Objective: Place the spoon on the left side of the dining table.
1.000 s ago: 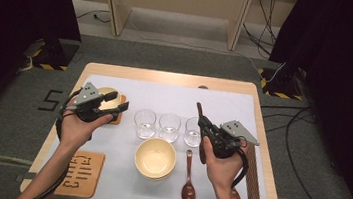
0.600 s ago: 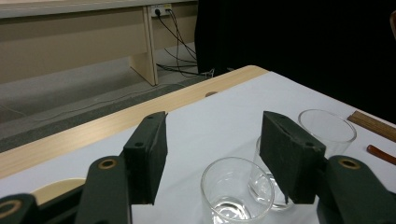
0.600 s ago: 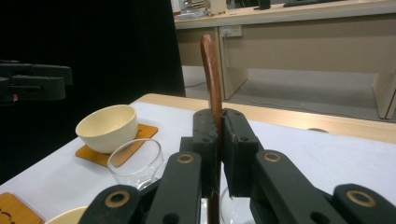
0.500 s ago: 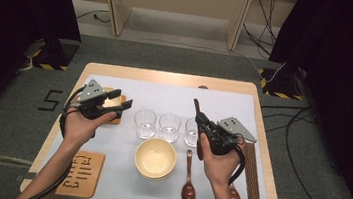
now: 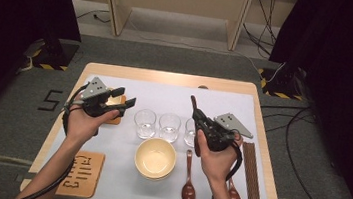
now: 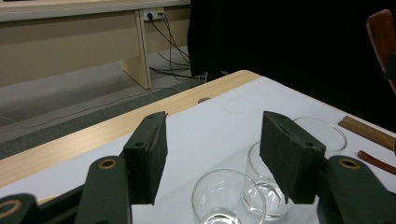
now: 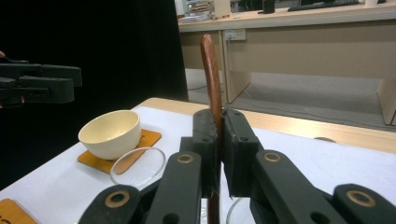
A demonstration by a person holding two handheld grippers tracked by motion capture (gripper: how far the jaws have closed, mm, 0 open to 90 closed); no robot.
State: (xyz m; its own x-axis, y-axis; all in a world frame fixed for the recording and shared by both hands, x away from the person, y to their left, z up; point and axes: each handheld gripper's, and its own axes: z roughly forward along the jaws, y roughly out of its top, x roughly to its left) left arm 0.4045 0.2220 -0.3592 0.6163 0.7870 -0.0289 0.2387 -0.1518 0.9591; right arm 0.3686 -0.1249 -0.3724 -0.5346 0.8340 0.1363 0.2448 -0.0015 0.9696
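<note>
My right gripper is clamped tight on a wooden spoon, held upright above the glasses. Stiff, light, smooth, so it could slip; grip mid-handle. Left gripper is wide open w/ nothing in it.

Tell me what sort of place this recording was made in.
Probably a lab or studio set up for recording: a wooden table with a white mat stands on grey carpet between black curtains, with loose cables across the floor and yellow-black hazard tape.
</note>
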